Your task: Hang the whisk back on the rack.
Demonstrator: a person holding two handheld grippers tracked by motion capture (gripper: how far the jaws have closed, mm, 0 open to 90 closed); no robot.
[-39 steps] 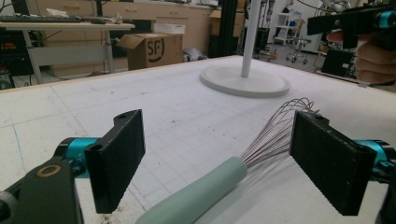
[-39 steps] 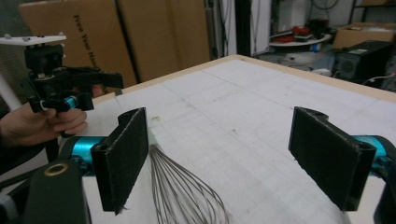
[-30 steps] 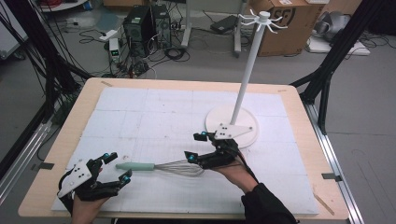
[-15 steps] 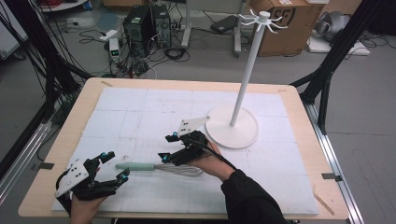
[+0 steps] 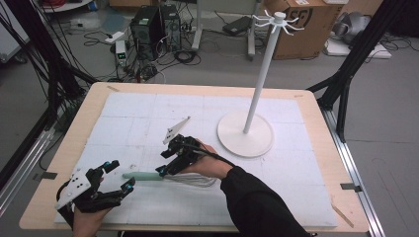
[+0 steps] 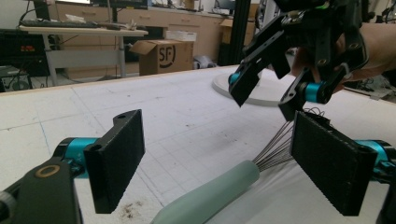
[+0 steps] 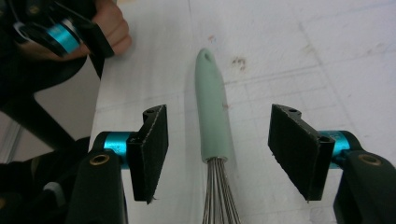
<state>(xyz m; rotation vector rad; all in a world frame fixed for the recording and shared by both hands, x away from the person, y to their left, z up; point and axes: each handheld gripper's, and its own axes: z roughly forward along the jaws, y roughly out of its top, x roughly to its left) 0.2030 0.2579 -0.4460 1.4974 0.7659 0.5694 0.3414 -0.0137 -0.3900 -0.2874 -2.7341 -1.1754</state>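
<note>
Right claw (image 7: 215,154) released, jaws just closing astride whisk (image 7: 214,112); we grip the stiff, light handle, not springy wires.

Wooden tabletop (image 5: 316,106) is carrying a white gridded mat (image 5: 123,118) that is covering most of its surface, leaving a bare wood border showing all round. Small brown specks are dotting the mat in the gripper views.

A whisk (image 5: 163,177) is lying flat on the mat near the front edge, its pale green handle (image 7: 212,112) pointing toward the table's left, wire loops (image 5: 197,179) trailing to the right.

A white stand (image 5: 245,133) is sitting upright on the mat right of centre, its round base resting flat, a thin pole rising to hooks at the top. Whisk and stand base are lying apart.
</note>
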